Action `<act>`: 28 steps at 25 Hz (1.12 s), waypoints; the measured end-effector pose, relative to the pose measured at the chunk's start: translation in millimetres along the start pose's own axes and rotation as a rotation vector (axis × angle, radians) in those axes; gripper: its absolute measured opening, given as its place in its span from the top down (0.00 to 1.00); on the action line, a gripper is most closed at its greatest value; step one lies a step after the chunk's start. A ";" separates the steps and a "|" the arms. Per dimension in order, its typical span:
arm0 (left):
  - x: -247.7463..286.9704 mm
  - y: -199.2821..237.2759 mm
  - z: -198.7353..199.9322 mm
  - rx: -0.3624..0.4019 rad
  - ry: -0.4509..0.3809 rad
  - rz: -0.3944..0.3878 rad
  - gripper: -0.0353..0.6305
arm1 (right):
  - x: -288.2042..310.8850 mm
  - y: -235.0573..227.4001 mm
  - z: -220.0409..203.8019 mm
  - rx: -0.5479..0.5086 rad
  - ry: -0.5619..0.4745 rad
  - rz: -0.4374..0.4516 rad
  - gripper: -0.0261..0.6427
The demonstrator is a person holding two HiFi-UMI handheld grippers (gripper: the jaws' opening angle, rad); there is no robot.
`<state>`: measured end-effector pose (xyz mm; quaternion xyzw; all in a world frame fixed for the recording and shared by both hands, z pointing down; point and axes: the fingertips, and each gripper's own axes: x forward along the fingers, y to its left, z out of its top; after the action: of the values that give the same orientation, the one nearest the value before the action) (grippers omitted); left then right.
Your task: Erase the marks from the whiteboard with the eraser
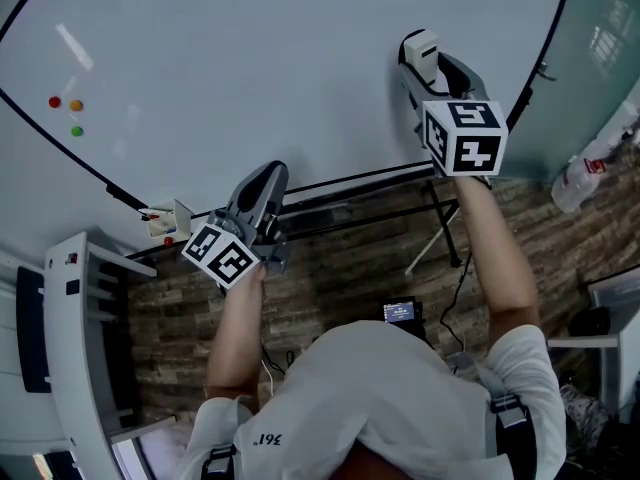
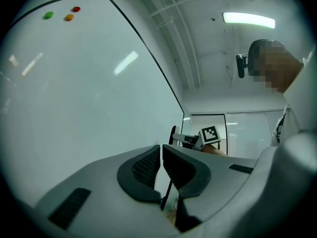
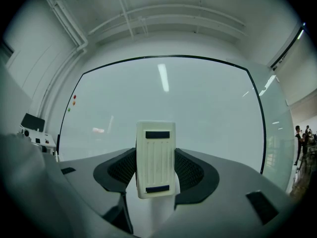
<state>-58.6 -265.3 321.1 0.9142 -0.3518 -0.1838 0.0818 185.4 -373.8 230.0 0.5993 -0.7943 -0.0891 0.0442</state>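
The whiteboard [image 1: 250, 58] fills the upper head view and I see no marks on it. My right gripper [image 1: 425, 63] is shut on the white eraser [image 1: 422, 50], held against the board near its right side. In the right gripper view the ribbed eraser [image 3: 155, 157] stands upright between the dark pads [image 3: 190, 170], facing the whiteboard [image 3: 198, 108]. My left gripper [image 1: 262, 190] hangs lower, near the board's bottom edge, shut with nothing in it. In the left gripper view its fingertips [image 2: 148, 165] meet, with the whiteboard [image 2: 74, 93] at the left.
Three small magnets, red [image 1: 54, 101], orange [image 1: 75, 105] and green [image 1: 76, 130], sit on the board's left part. A marker holder [image 1: 168, 220] hangs at the tray. The stand's legs [image 1: 440, 228] and a white shelf unit [image 1: 75, 348] are below. A plastic bottle [image 1: 580, 173] lies right.
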 end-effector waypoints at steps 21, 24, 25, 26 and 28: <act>-3.7 -33.9 -54.5 -0.035 -0.029 0.069 0.91 | -28.4 17.4 -71.0 0.108 0.011 0.219 0.58; -5.2 -33.9 -62.7 -0.051 -0.019 0.079 0.91 | -32.1 20.2 -79.0 0.125 0.023 0.235 0.58; -5.8 -33.8 -64.5 -0.058 -0.015 0.078 0.91 | -34.0 21.2 -80.7 0.135 0.025 0.236 0.58; -6.9 -34.3 -65.9 -0.063 -0.010 0.075 0.91 | -36.7 22.6 -82.0 0.146 0.026 0.236 0.58; -12.1 -35.9 -67.4 -0.068 -0.004 0.065 0.91 | -44.5 27.6 -84.4 0.163 0.028 0.234 0.58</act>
<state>-18.4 -229.2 376.3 0.8986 -0.3749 -0.1946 0.1182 186.6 -331.2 319.7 0.5056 -0.8626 -0.0101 0.0163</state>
